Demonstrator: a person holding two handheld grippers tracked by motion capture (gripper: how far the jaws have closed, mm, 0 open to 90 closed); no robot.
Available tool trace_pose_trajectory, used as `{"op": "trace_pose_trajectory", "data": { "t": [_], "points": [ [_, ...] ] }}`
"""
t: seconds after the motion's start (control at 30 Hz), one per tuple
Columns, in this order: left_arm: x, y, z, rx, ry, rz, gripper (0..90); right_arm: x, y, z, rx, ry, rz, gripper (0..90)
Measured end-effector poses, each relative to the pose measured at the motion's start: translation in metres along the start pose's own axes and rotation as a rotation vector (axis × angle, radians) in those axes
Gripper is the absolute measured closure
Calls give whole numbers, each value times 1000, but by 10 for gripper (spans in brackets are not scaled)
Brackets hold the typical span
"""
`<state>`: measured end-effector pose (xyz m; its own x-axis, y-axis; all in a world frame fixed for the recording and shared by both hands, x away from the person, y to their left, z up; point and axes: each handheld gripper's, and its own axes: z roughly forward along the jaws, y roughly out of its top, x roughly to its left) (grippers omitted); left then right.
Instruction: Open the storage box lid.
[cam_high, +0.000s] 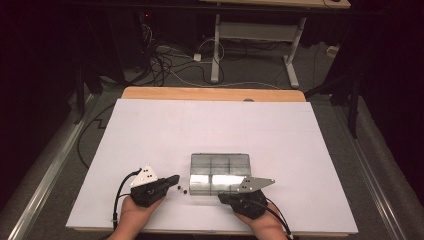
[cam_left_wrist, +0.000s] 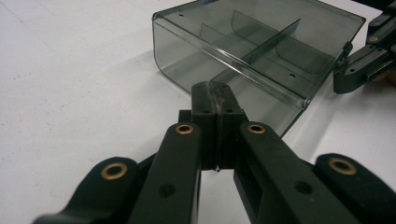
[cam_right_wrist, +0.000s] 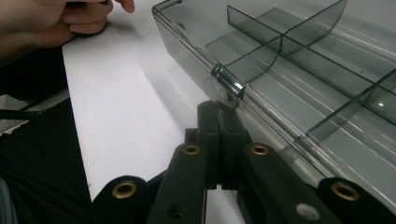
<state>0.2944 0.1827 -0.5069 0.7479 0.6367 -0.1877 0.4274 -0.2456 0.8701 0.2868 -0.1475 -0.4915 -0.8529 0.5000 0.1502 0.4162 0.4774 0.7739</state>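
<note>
We see a clear, smoke-grey plastic organiser box (cam_high: 220, 172) with thin inner dividers and a small metal hinge on its long edge, lying open near the front middle of the white-topped desk (cam_high: 165, 130). Our left hand-held gripper (cam_high: 175, 179) rests just left of the box with its jaws pressed together on nothing, and two tiny dark bits (cam_high: 182, 189) lie between them. Our right hand-held gripper (cam_high: 226, 196), likewise closed and empty, sits at the box's front right edge by the hinge (cam_right_wrist: 228, 86).
</note>
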Motion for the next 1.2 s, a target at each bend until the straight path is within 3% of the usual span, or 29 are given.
{"op": "trace_pose_trajectory", "data": {
  "t": [1.2],
  "points": [
    [0, 0, 0, 3, -4, -1, 873, 1, 2, -7, -60, 9, -3, 900]
  ]
}}
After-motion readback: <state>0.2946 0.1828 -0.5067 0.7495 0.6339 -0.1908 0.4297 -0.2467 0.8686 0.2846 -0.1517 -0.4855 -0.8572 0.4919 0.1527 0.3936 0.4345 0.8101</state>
